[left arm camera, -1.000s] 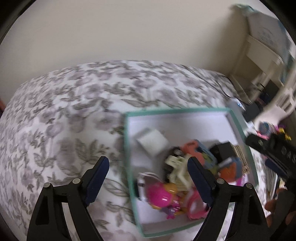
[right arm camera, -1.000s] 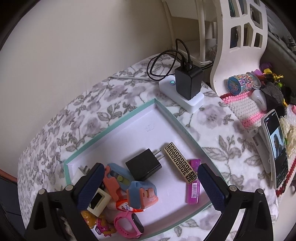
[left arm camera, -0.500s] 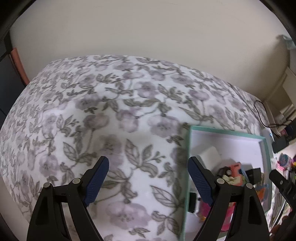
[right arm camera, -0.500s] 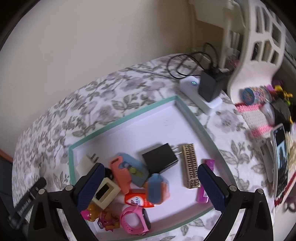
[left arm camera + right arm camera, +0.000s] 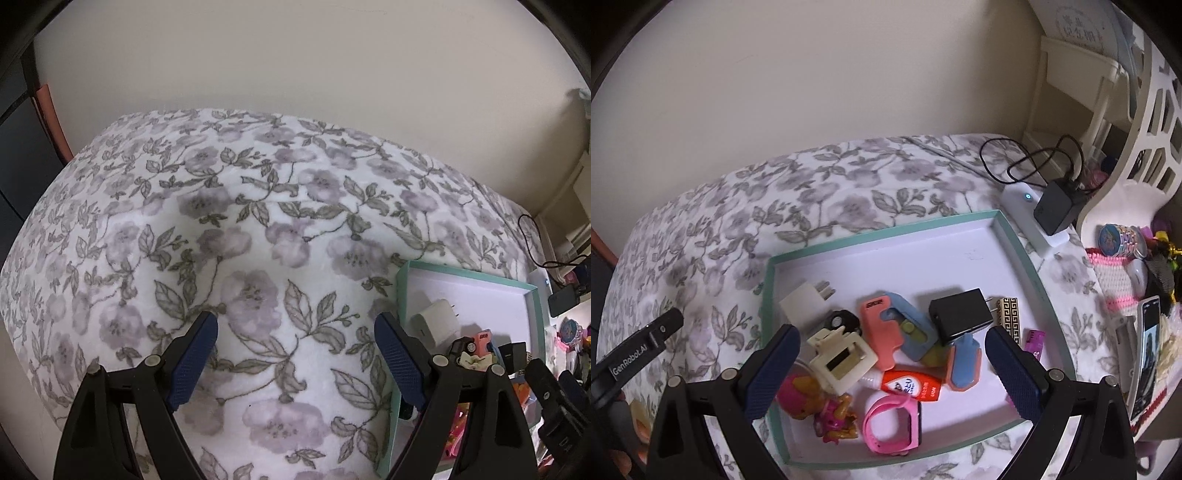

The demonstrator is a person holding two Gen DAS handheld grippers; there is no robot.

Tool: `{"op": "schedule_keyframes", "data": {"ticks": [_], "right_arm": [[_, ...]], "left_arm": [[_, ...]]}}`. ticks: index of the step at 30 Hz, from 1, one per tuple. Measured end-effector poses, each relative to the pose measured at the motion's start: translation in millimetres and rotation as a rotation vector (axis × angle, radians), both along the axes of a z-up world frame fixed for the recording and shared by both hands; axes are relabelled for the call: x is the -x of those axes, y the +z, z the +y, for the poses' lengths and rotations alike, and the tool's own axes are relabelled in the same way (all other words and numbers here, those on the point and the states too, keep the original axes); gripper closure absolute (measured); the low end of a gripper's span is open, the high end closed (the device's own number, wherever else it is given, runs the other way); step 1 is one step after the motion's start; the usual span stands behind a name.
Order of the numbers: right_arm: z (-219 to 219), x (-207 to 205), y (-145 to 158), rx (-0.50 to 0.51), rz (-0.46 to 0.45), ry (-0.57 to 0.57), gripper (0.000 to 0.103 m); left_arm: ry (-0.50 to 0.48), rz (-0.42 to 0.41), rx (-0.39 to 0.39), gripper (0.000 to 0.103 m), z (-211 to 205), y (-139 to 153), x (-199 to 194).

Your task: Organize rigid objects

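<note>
A teal-rimmed white tray (image 5: 879, 232) lies on a floral blanket (image 5: 258, 240). In it are a white charger (image 5: 801, 306), a black charger (image 5: 956, 314), a cream hair clip (image 5: 846, 356), a pink watch (image 5: 890, 421), an orange tube (image 5: 910, 384), a toy figure (image 5: 820, 402) and a gold patterned bar (image 5: 1010, 317). My right gripper (image 5: 890, 334) hangs open above the tray's near half and holds nothing. My left gripper (image 5: 295, 325) is open over bare blanket, left of the tray's rim (image 5: 402, 295). It shows at the left edge (image 5: 639, 350) of the right wrist view.
A white power strip (image 5: 1030, 221) with a black adapter (image 5: 1056, 210) and cable sits past the tray's far right corner. To the right are a white shelf (image 5: 1126, 129), a pink knitted mat (image 5: 1115, 280) and a phone (image 5: 1147, 354). A wall bounds the far side.
The left gripper has swung left off the tray onto bare blanket. The right gripper has rolled and shifted, so the tray now fills its view. Both stay open.
</note>
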State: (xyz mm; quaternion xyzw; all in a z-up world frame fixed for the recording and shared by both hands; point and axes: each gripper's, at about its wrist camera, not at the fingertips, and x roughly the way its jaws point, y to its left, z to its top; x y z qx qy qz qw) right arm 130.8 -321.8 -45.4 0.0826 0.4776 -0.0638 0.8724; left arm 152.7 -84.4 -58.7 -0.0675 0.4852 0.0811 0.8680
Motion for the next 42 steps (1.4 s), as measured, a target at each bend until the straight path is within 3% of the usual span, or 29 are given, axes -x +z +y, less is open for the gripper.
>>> {"op": "schedule_keyframes", "data": {"ticks": [14,26,33,42], "right_arm": [[16,29,22,0.023,-0.047,0.033,0.001],[28,61,36,0.011,-0.092,0.086,0.001],[31,76,38,0.04,-0.094,0.088,0.001],[32,84,38,0.054,-0.092,0.087,0.001]], "left_arm": [[-0.057,-0.089,-0.088,0.016,-6,35,39],[-0.091,-0.107,-0.158,0.016,-7,44,82],[-0.085,-0.08,-0.215,0.016,-8,41,97],[-0.074,-0.045,-0.215,0.016,-5,39,101]]}}
